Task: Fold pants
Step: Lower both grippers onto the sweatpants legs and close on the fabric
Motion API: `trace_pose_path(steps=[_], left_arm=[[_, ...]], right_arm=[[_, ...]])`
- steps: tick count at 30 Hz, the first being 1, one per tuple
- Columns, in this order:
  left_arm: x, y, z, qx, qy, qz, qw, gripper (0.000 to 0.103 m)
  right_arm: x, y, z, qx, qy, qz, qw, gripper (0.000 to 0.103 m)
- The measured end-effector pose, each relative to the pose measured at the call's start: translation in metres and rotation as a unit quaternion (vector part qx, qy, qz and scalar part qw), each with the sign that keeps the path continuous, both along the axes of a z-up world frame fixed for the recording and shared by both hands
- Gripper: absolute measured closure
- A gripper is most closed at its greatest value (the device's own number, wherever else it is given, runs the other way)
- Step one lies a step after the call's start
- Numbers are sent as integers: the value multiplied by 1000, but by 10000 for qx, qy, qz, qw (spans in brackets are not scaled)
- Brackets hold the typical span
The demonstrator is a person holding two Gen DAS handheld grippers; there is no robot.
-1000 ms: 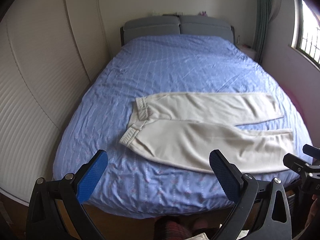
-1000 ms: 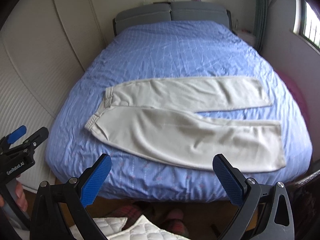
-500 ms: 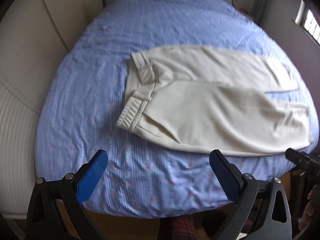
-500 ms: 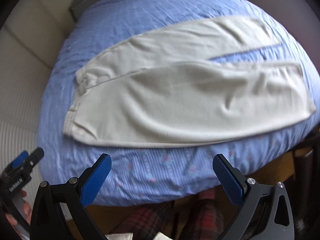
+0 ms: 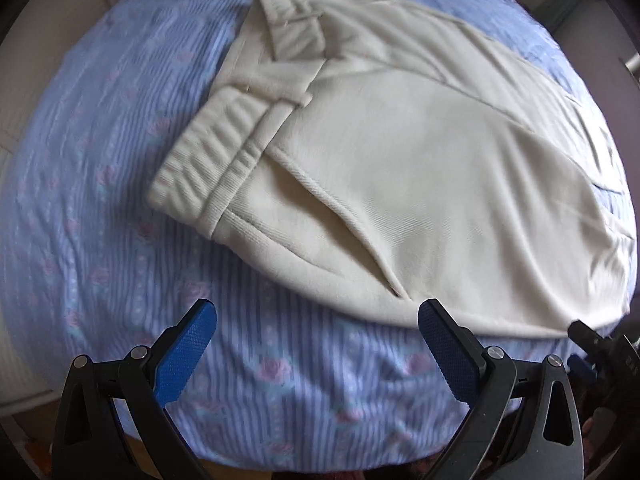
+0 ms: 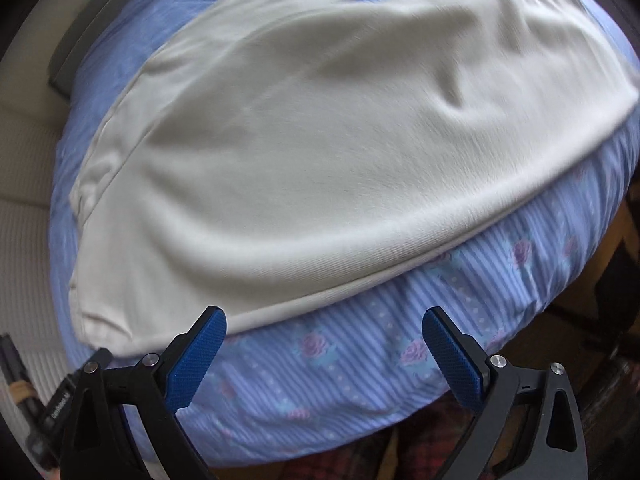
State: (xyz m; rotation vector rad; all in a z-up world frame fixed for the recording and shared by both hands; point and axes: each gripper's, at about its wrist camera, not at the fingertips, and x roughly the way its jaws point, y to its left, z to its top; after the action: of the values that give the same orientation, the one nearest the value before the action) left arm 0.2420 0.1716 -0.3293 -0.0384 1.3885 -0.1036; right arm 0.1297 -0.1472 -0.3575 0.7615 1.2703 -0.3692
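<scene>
Cream pants (image 5: 420, 168) lie flat on the blue bedspread (image 5: 100, 220), waistband (image 5: 208, 160) to the left, legs running right. My left gripper (image 5: 316, 344) is open and empty, just short of the near edge of the pants below the hip pocket. In the right wrist view the near leg (image 6: 320, 140) fills the frame. My right gripper (image 6: 324, 344) is open and empty, at the leg's near hem edge; its left pad (image 6: 196, 360) is at the fabric edge. Whether it touches, I cannot tell.
The bed's near edge drops off just below both grippers (image 6: 360, 420). A white panelled wall (image 6: 24, 240) stands to the left. The grey headboard (image 6: 80, 40) is at the far end. The other gripper's tip shows at the right in the left wrist view (image 5: 600, 352).
Both grippers have moved forward and down toward the near edge of the pants, which now fill the views. Both stay open.
</scene>
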Motion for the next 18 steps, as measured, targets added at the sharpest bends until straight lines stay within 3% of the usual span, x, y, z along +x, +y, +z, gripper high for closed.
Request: trace_pose_path(steps=[2,4,8,11,13,15,16,18], left_arm=[[5,0,-11,7,82,18,10000,0],[8,0,-20,3,173,56,9998,0],[17,5,-29,-349,350,341,9982,6],[23,10,-25,-616,334,557,9960,29],[26,9,-17,-852,344,483,9946,60],[27,6,-6,-962,350,367,9941,76],[26,5,2,-946,307,321,9945,84],[25,4,15,-881,217,252,9956,88]], right_arm=[[1,-3,-11,76,19,-81,9999,3],[3,-7,-25,194,55,-177,9996,10],[10,-15,-40,214,132,-351,9991,20],[13,-21,-39,139,215,-409,9988,33],[16,-23,-35,82,273,-372,9989,53],[20,-27,-29,76,284,-307,9991,66],[21,-29,-26,70,259,-312,9992,76],[23,-33,-8,87,156,-373,9991,86]])
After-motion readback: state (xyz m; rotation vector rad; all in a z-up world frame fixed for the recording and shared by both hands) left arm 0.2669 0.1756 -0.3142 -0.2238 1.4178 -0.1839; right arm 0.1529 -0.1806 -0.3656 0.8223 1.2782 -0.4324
